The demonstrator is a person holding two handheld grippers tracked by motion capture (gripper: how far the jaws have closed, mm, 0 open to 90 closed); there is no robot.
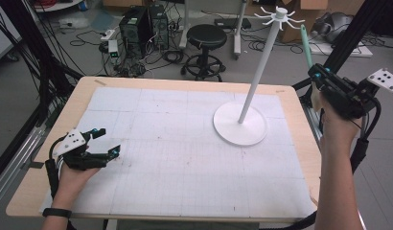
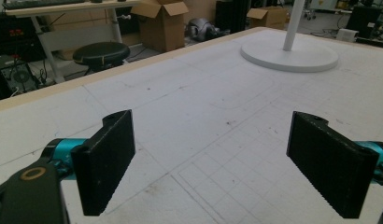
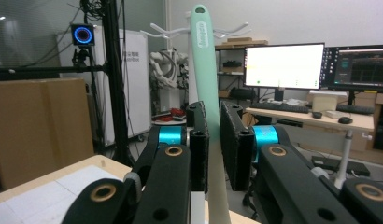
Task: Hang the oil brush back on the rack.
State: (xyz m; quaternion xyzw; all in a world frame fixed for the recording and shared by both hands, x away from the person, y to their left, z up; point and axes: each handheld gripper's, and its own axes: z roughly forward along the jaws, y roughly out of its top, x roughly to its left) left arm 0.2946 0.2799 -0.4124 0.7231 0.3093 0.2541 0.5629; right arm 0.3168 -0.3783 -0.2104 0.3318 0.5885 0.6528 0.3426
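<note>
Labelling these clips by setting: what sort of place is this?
Most likely a robotics lab or workshop: computer monitors on a desk, computer towers with loose cables on the floor, cardboard boxes and a gridded work table.

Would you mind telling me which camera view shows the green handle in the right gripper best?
The right gripper view: the green handle rises close and sharp between the right gripper's jaws. The high view shows it small and thin above that gripper.

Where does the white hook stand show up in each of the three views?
High view: white hook stand, base right of table centre, hooks top right.
Left gripper view: its base and pole, top right.
Right gripper view: its hooks behind the green handle, top centre.
Shared landmark: black stool.
</note>
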